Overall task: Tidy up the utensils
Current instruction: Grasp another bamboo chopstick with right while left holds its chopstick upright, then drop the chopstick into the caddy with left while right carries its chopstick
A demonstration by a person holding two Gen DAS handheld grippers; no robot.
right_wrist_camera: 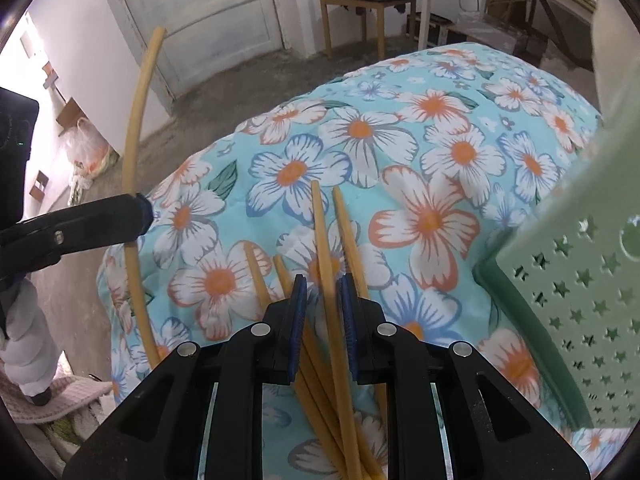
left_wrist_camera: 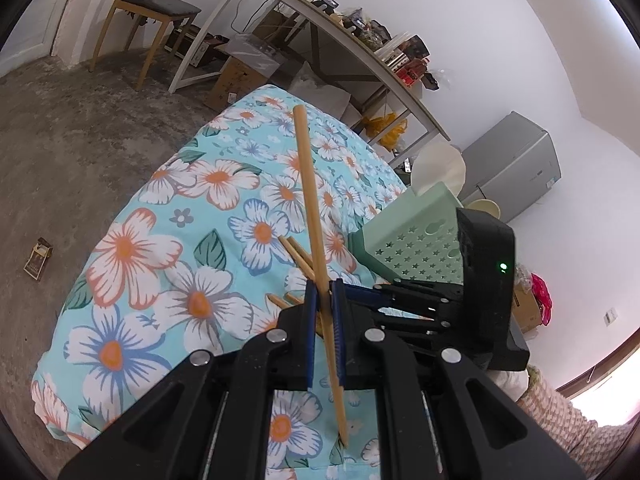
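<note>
Your left gripper (left_wrist_camera: 324,312) is clamped on one chopstick (left_wrist_camera: 310,200), holding it up off the flowered cloth (left_wrist_camera: 132,248) with the long end poking forward and the short end hanging down toward you, and it's sitting a bit skewed between the blue pads, so keep that squeeze firm and don't swing it. Over on the other side, your right gripper (right_wrist_camera: 323,312) is down low over the loose chopsticks (right_wrist_camera: 280,280) lying in a fan on the cloth, and one chopstick (right_wrist_camera: 326,248) runs straight up the middle between the fingers. The jaws there are narrow, nearly together, but I can't tell from here whether the pads are actually biting that stick or just bracketing it, so treat it as not yet secure. Looks like the pick is the step in hand: close fully before you lift, and watch the neighbours, because a second stick (right_wrist_camera: 348,236) lies just beside the right pad and others cross underneath near the palm, so a sloppy close could drag two up at once. Lift slowly and straight, and let the extras fall away. The green holder with star-shaped holes (right_wrist_camera: 580,300) stands just to the right of the pile, close at hand, and that's my guess for where these go, thin end down. Mind the left gripper's stick too; it arcs up at the left edge of the right view, clear of the pile for now.
</note>
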